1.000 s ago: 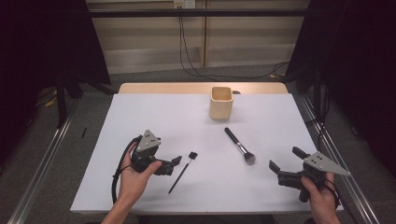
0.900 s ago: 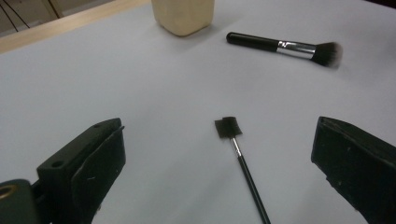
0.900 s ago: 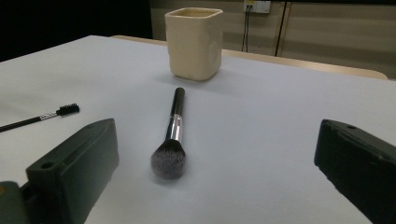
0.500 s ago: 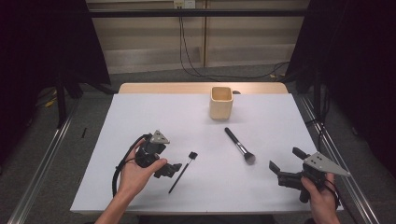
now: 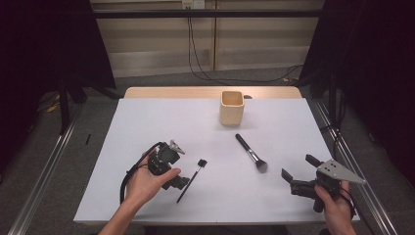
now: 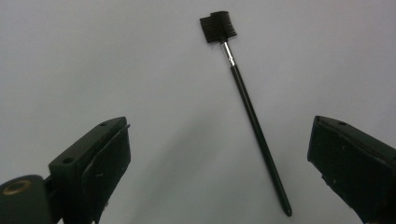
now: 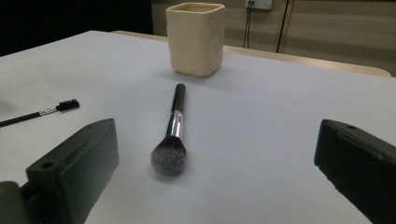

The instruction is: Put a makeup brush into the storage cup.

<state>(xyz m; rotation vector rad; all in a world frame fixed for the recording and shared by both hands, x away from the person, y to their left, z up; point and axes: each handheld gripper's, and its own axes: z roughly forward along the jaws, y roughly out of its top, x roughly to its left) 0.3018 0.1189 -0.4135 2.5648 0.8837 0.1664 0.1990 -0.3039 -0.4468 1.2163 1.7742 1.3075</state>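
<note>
Left gripper (image 5: 182,182), jaws released, poised over the thin brush (image 5: 192,179) at table's 7 o'clock. Right gripper (image 5: 299,174), jaws released, faces the powder brush (image 5: 251,153), cup (image 5: 231,107) at 12 o'clock.

We see a white-covered table (image 5: 147,122), on it a cream square cup (image 5: 231,107) near the far edge, a powder brush (image 5: 251,153) mid-table, a thin brow brush (image 5: 191,174) nearer us.
</note>
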